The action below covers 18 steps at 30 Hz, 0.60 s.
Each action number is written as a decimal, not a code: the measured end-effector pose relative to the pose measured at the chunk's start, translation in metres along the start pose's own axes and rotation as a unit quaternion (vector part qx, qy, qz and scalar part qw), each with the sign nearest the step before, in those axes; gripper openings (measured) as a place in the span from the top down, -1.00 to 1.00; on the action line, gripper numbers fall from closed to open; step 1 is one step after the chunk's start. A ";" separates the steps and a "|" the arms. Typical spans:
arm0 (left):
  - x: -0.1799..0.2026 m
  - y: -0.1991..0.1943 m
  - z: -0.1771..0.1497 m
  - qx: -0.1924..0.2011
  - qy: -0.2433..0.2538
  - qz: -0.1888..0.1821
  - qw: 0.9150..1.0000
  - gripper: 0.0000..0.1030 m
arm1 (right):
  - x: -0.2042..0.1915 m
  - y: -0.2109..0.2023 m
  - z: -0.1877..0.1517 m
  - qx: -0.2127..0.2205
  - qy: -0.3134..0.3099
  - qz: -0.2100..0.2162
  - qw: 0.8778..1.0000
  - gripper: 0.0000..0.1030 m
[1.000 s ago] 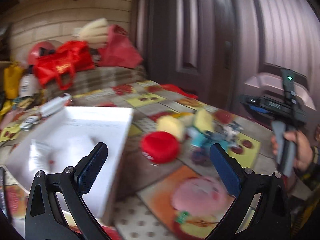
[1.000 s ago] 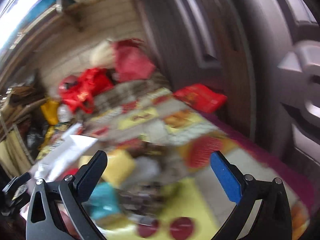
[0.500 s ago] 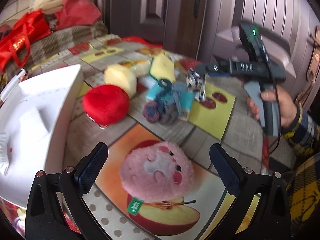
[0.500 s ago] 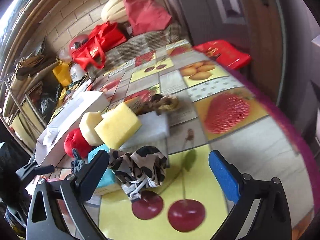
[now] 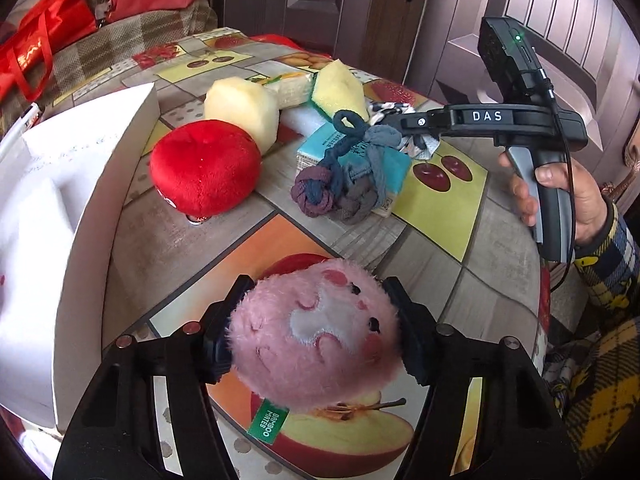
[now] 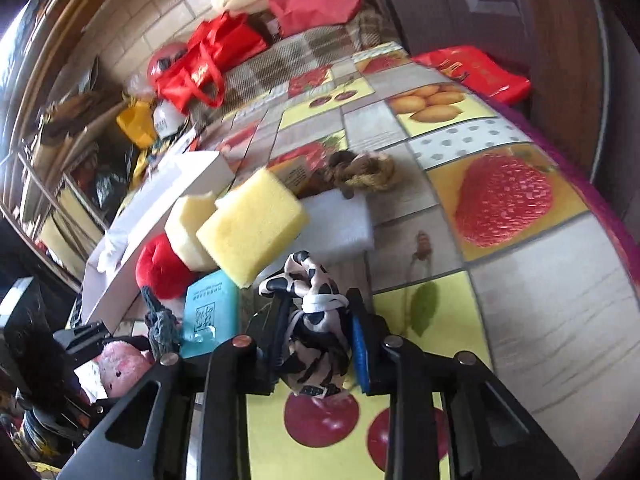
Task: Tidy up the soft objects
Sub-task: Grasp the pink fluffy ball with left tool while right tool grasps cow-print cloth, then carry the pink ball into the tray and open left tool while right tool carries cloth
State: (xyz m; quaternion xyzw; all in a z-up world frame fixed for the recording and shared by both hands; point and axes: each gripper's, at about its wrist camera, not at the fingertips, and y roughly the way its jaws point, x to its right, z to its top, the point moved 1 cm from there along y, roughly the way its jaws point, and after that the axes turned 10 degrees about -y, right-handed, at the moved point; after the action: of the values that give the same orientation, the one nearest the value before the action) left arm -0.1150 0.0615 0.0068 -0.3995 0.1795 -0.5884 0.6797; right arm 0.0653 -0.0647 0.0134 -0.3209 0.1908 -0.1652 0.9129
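Soft toys and sponges crowd the middle of the fruit-print bench. Pink plush ball sits between the fingers of the left tool, whose jaws are closing with both pads against its fur; its green tag reads "BAMBOO MATES". Just to its left stands the white box, its tall wall close beside the tool, while bare cloth lies open to the right. The right tool, marked "DAS" on its body, is closing narrow on a black-and-white spotted cloth bundle near the bench's front edge. Behind lie a red plush, yellow sponges, a knotted rope toy and a teal packet whose print is unreadable.
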 end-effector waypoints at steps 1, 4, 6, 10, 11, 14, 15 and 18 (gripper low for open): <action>0.000 0.000 0.000 0.001 0.001 0.001 1.000 -0.23 | 0.002 -0.005 -0.001 0.010 0.004 -0.002 1.000 0.49; 0.002 -0.003 -0.001 0.009 0.006 0.003 1.000 -0.23 | 0.002 -0.024 -0.003 0.054 0.007 -0.013 0.998 0.50; 0.002 -0.009 -0.001 0.025 0.009 0.005 1.000 -0.23 | -0.006 -0.041 -0.004 0.099 -0.013 -0.020 0.995 0.50; -0.001 -0.029 -0.005 0.077 -0.001 0.022 0.997 -0.23 | -0.036 -0.070 -0.003 0.182 -0.070 -0.033 0.980 0.50; -0.003 -0.033 -0.005 0.087 -0.007 0.028 0.996 -0.23 | -0.044 -0.073 -0.003 0.193 -0.079 -0.029 0.977 0.50; -0.015 -0.041 -0.001 0.116 -0.026 0.057 0.991 -0.24 | -0.063 -0.063 -0.001 0.197 -0.095 -0.021 0.976 0.49; -0.019 -0.043 -0.001 0.126 -0.031 0.075 0.989 -0.24 | -0.069 -0.056 0.000 0.194 -0.101 -0.020 0.976 0.49; -0.028 -0.048 0.000 0.137 -0.046 0.093 0.985 -0.24 | -0.083 -0.043 0.002 0.179 -0.111 -0.004 0.978 0.49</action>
State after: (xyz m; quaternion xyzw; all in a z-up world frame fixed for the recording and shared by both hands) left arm -0.1532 0.0885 0.0366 -0.3108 0.1016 -0.5225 0.7875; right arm -0.0142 -0.0601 0.0623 -0.1691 0.0547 -0.1640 0.9703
